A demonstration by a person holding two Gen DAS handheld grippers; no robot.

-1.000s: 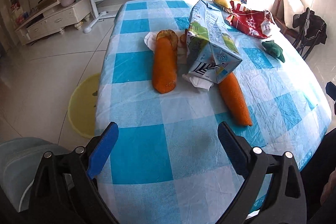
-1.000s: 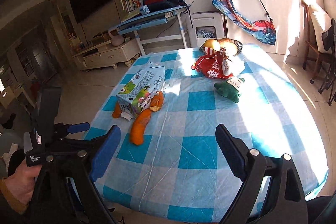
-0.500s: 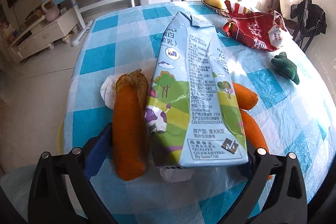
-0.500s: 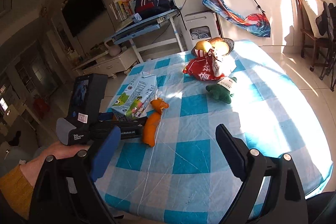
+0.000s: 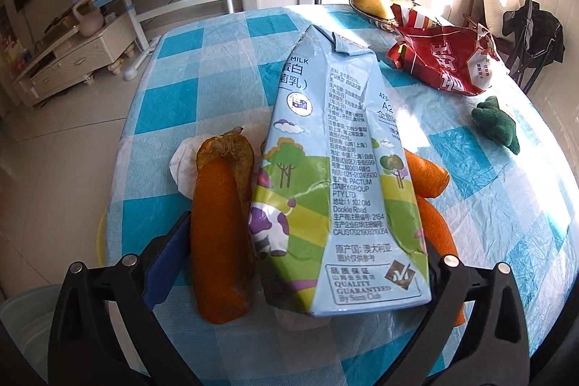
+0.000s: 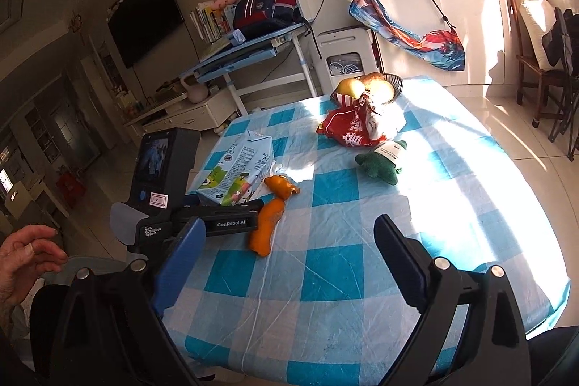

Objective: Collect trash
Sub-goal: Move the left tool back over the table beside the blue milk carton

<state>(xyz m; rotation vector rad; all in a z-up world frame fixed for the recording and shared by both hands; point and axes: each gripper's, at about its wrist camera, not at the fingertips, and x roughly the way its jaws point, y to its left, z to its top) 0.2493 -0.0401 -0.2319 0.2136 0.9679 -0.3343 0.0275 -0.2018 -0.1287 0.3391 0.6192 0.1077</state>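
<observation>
Milk carton (image 5: pixel 336 176) – lying on the checked worktop (image 5: pixel 202 104), between the spread fingers of the left hand-held gripper (image 5: pixel 300 255).
Left view: one carton, creased, probably light and crushable – gripping across its base looks best; two orange peel strips (image 5: pixel 217 241), soft, are flanking it. Right view: right hand-held gripper (image 6: pixel 289 259) is hovering released, holding nothing; one red snack bag (image 6: pixel 347 132), one green toy (image 6: pixel 380 163).

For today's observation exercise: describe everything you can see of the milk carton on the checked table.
The milk carton is pale blue printed card with a gabled top, cartoon cow, trees, green hills and Chinese and English text. It is creased and dented, lying on its side, base toward the left tool, whose open fingers straddle it. Orange peels flank it; white tissue shows beneath.
</observation>
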